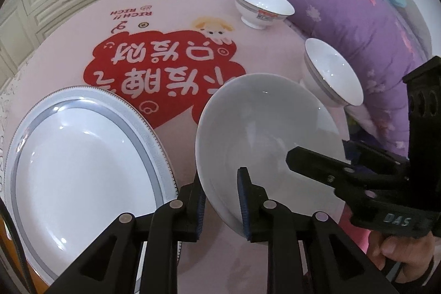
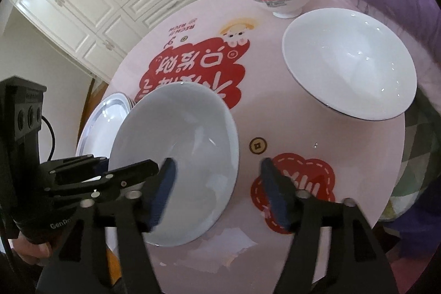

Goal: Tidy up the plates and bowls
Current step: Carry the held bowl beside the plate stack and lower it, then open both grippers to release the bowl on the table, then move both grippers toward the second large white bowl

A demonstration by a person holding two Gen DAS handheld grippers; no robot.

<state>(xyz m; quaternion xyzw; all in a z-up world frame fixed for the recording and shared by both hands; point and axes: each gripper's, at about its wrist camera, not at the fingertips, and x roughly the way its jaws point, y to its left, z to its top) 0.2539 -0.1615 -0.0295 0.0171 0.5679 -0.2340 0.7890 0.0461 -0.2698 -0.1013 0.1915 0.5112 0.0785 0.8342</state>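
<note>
**A:** Which step is this, would you say?

**B:** Gathering the plates, I think. The left gripper (image 1: pixel 221 181) has its jaws close together on the near-left rim of the plain white dish (image 1: pixel 261 123), and the pads look to be pinching it. The right gripper (image 2: pixel 217 163) stands wide apart with nothing clamped: one finger hangs over the dish's hollow, and the other is out over the table cover (image 2: pixel 275 128).

**A:** Where does the dish sit?

**B:** At the near side of the round table, just right of the patterned plate (image 1: pixel 82 156). Two bowls stand further off, one on the right (image 1: pixel 330 70) and one at the far edge (image 1: pixel 261 4).

**A:** How is it oriented?

**B:** It is tilted. The gripped left edge is high and the hollow faces up and to the right. The low edge is down towards the cover, though I cannot tell whether it touches. Being round, it has no long axis; only the tilt matters.

**A:** And the next move?

**B:** My guess is that it goes left onto the patterned plate. That means lifting it clear of that plate's rim, levelling it and centring it before the pinch is released. One-sided rim grips slip easily, so it should go slowly.
</note>
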